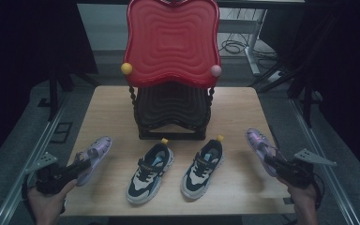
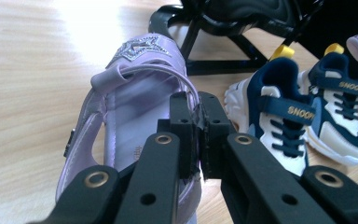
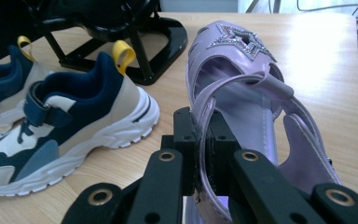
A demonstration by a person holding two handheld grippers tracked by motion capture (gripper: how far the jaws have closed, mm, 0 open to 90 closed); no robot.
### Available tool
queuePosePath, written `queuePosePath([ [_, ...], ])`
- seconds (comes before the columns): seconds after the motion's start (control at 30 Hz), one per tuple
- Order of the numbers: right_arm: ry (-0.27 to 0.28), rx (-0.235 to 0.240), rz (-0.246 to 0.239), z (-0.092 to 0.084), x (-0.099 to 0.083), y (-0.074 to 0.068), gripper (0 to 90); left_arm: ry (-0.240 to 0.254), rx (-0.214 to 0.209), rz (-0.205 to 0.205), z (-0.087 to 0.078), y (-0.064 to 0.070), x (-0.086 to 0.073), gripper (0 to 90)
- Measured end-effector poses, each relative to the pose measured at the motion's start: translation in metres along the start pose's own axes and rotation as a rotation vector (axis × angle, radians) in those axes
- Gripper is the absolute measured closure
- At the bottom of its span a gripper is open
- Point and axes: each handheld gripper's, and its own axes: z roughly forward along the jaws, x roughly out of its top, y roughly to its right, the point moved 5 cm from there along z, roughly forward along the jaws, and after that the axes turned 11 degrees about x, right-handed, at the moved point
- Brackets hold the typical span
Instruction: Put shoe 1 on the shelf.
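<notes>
Two sneakers point(image 1: 176, 171) side by side before the rack point(image 1: 171, 110), a sandal point(image 1: 93, 157) point(image 1: 260, 145) at each outer side.

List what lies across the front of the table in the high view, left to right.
Left gripper → left purple sandal → left sneaker → right sneaker → right purple sandal → right gripper.

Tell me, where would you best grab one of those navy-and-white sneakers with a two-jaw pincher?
Probably by the padded heel collar of the left sneaker, coming down from above at the back. The heel faces the rack, the mouth is open upward, and the collar is thin enough for one jaw inside and one outside. The yellow pull loop marks the spot. The left gripper clamps its purple sandal at the heel rim similarly.
</notes>
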Motion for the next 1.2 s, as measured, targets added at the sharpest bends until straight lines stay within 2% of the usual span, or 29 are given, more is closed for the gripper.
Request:
queuePosePath([
  [0.2, 0.027, 0.014, -0.013, -0.001, 0.007, -0.009, 84.8, 0.019, -0.024, 0.005, 0.0, 0.006, 0.007, 86.0],
  [0.47, 0.069, 0.058, -0.027, 0.003, 0.015, -0.021, 84.8, 0.062, -0.037, 0.026, 0.002, 0.017, 0.019, 86.1],
  [0.8, 0.093, 0.108, -0.074, 0.012, 0.027, -0.039, 84.8, 0.094, -0.068, 0.057, 0.007, 0.035, 0.034, 86.1],
  [0.87, 0.099, 0.13, -0.087, 0.017, 0.031, -0.045, 84.8, 0.101, -0.08, 0.062, 0.009, 0.041, 0.038, 86.1],
  [1.2, 0.111, 0.192, -0.123, 0.031, 0.041, -0.063, 84.8, 0.115, -0.109, 0.075, 0.015, 0.053, 0.046, 86.1],
])
